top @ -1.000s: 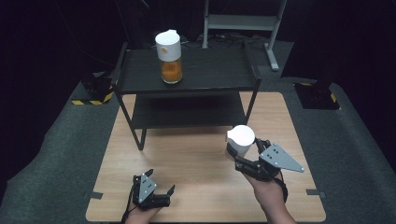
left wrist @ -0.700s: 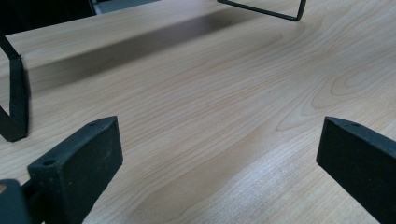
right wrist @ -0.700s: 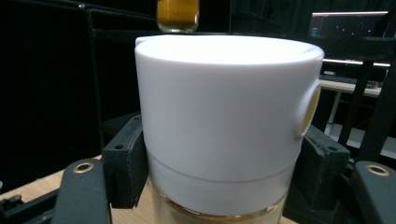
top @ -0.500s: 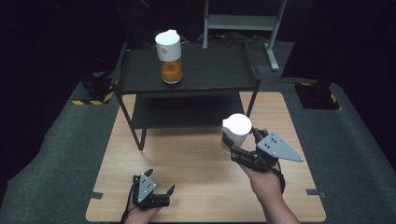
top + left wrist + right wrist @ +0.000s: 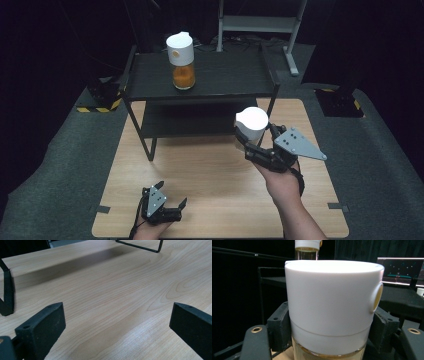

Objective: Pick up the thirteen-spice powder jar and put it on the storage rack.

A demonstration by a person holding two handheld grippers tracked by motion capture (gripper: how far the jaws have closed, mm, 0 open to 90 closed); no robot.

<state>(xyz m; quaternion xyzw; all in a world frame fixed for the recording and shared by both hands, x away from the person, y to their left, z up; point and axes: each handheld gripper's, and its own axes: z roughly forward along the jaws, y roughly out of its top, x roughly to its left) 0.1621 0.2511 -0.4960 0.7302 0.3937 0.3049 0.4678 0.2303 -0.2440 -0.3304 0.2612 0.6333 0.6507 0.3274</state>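
Note:
My right gripper (image 5: 252,145) is shut on a clear jar with a white lid (image 5: 251,125), held upright above the wooden table's right half, just in front of the black shelf. In the right gripper view the white-lidded jar (image 5: 332,305) sits between both jaws, with pale liquid showing at its base. A second jar (image 5: 181,61) with a white lid and orange contents stands on the shelf's top board; its lid (image 5: 308,245) peeks over the held jar. My left gripper (image 5: 172,199) rests open low at the table's front left, with bare wood between its jaws (image 5: 117,322).
The black two-level shelf (image 5: 235,75) stands at the back of the wooden table (image 5: 210,170); its leg (image 5: 6,295) shows in the left gripper view. Grey carpet surrounds the table. A metal stand (image 5: 260,22) is behind, and a lit screen (image 5: 400,271) at far right.
My right gripper has carried the white-lidded jar up and slightly left, toward the shelf. The left gripper has stayed where it was.

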